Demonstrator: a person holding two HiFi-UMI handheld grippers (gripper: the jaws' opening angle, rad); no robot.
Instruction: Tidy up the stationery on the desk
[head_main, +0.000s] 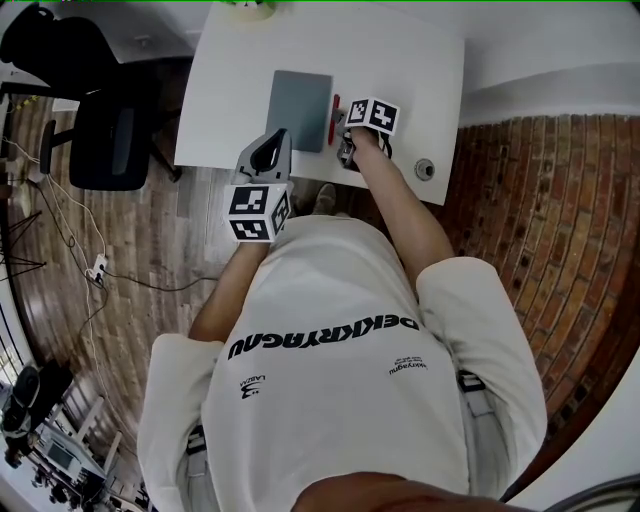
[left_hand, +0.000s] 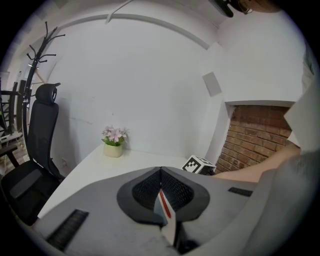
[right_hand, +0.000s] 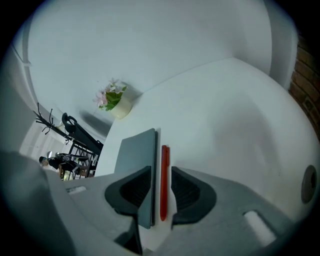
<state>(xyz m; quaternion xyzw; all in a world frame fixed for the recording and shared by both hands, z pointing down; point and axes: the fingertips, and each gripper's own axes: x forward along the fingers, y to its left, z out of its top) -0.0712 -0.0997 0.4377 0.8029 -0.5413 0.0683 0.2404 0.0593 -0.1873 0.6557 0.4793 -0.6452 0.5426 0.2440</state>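
Right gripper view shows the right gripper (right_hand: 161, 171) with its 2 jaws wide apart. The red pen (right_hand: 163, 157) lies loose between them, just right of the grey notebook (right_hand: 136, 155). Placing looks done (my guess), so next comes a straight lift without nudging it. The left gripper (left_hand: 161, 172), closed and empty, hangs short of the notebook. Right of the notebook, the desk (right_hand: 225, 115) is bare to its edge.

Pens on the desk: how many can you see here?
1. A red pen lies on the white desk along the right edge of the grey notebook, between the right gripper's open jaws. The grippers may hide others.
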